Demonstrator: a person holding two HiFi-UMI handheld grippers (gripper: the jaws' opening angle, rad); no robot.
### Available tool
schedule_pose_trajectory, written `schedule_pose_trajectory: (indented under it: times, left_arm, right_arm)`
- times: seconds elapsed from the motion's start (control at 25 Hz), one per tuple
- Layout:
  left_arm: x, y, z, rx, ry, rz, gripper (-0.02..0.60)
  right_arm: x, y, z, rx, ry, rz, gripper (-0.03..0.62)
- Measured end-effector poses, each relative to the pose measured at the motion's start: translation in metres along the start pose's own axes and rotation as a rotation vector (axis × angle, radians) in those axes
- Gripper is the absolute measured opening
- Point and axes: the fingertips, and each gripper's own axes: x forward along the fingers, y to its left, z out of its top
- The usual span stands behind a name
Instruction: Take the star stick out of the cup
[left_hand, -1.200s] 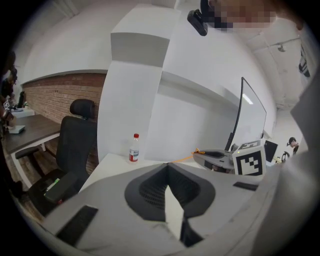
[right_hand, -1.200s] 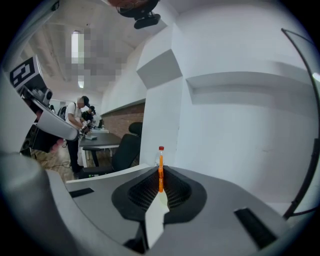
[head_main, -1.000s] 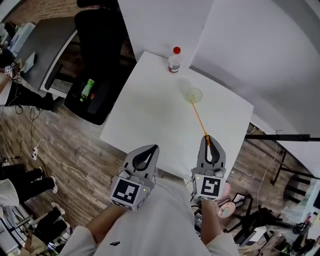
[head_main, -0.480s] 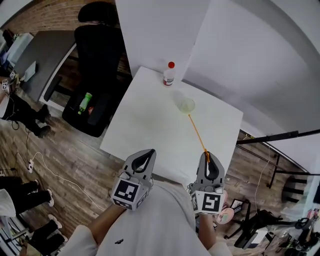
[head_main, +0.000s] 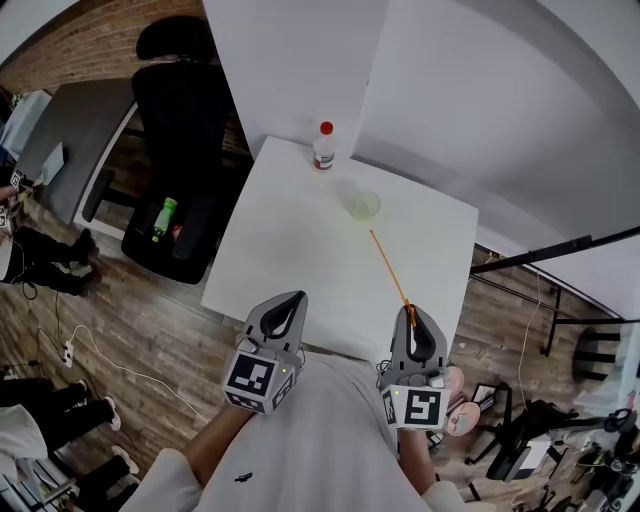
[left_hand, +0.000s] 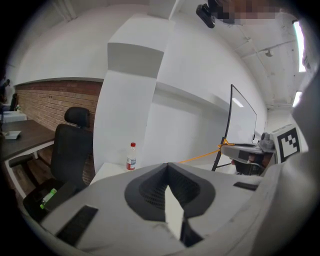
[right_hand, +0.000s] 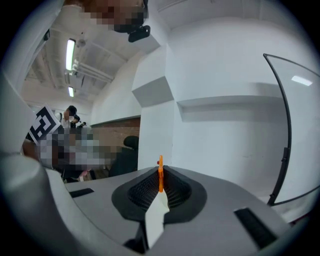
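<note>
— What does the head view give you?

— A white table (head_main: 290, 240) with a clear cup (head_main: 364, 205) near its far edge and a red-capped bottle (head_main: 322, 147) at the far corner. The right gripper (head_main: 410, 312) hangs over the near edge and holds an orange stick (head_main: 389, 268) by one end. The stick slants away toward the cup, and its far tip lies outside the cup, just short of it. The left gripper (head_main: 293, 298) hovers beside the right one, apart from it and holding nothing. A black chair (head_main: 175, 150) stands left of the table.

— And the left gripper view?

— The jaws of the left gripper (left_hand: 167, 166) are pressed together with nothing between them. Past them I see the bottle (left_hand: 131, 156) on the table, the chair (left_hand: 70, 145), and the stick (left_hand: 200, 158) running off from the right gripper (left_hand: 234, 148).

— The right gripper view?

— There the jaws of the right gripper (right_hand: 161, 171) are clamped on the stick (right_hand: 160, 164), which stands up thin and orange between the pads. Only a short end pokes above them, and I can't make out its shape.
</note>
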Motion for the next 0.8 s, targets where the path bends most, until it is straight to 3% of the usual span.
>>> schedule_pose_trajectory:
  times: [0.8]
  left_arm:
    - [0.0045, 0.0025, 0.003, 0.013, 0.03, -0.036, -0.005]
  right_arm:
    - [0.0071, 0.0056, -0.0002, 0.032, 0.011, -0.011, 0.02]
